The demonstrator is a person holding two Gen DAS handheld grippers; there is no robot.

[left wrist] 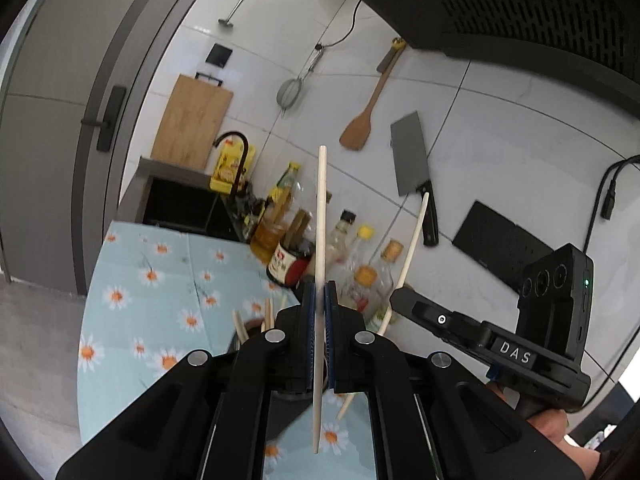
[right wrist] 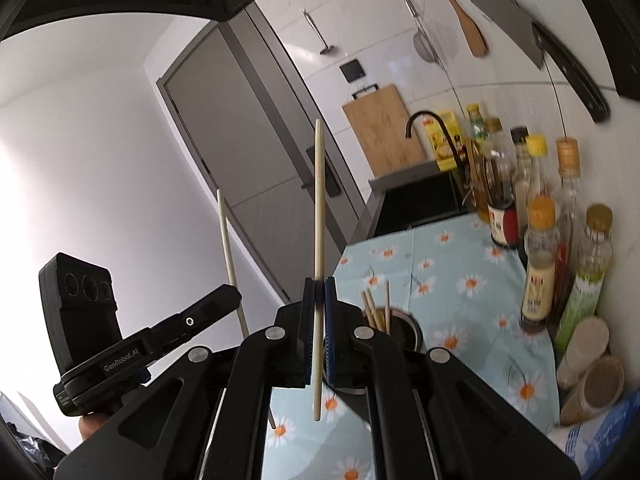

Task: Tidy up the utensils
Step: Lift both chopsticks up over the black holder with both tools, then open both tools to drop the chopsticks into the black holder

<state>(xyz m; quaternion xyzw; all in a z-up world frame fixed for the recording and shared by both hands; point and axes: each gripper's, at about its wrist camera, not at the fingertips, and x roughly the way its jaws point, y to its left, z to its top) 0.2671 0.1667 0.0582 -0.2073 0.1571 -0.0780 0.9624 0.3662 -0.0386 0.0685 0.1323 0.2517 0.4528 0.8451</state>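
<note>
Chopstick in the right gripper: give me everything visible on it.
The chopstick is a thin, straight, pale stick, wood or bamboo by its look, plain and unmarked. It stands nearly upright, clamped partway along its length between the blue-padded fingers of the right gripper; the longer part rises above them, the shorter end hangs free above the daisy-print cloth. Only the pads touch it. From the left wrist view it shows as a slanted stick beside the bottles.

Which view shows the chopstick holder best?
Right wrist. The chopstick holder shows its dark rim on the floral cloth, with chopsticks standing in it. In the left wrist view the left tool hides nearly all of it; only a sliver and stick tips show.
</note>
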